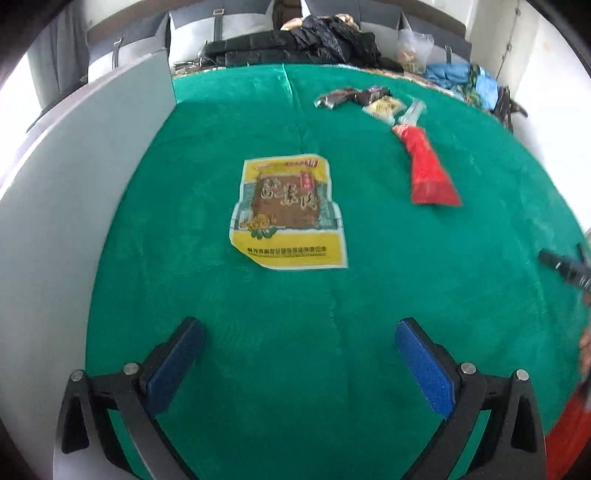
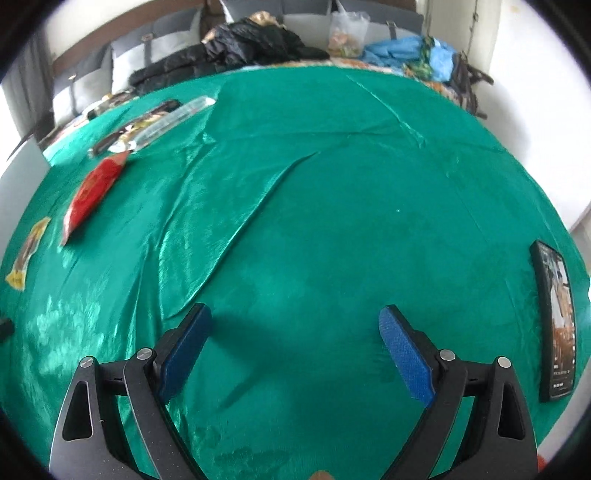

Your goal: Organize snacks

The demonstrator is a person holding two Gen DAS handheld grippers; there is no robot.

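Green-clothed table [image 1: 369,314], grey sofa [image 1: 236,33] with dark jackets [image 1: 295,46] behind, white walls [image 1: 546,66].

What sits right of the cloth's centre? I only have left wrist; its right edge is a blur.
Observer: A phone, screen lit, flat on the green cloth near its right edge.
Operator: Right gripper holding anything?
Observer: No. The right gripper is open over bare cloth with nothing between its fingers.
Operator: Any snack in front of it?
Observer: None close. The red packet and yellow packet lie far to its left.
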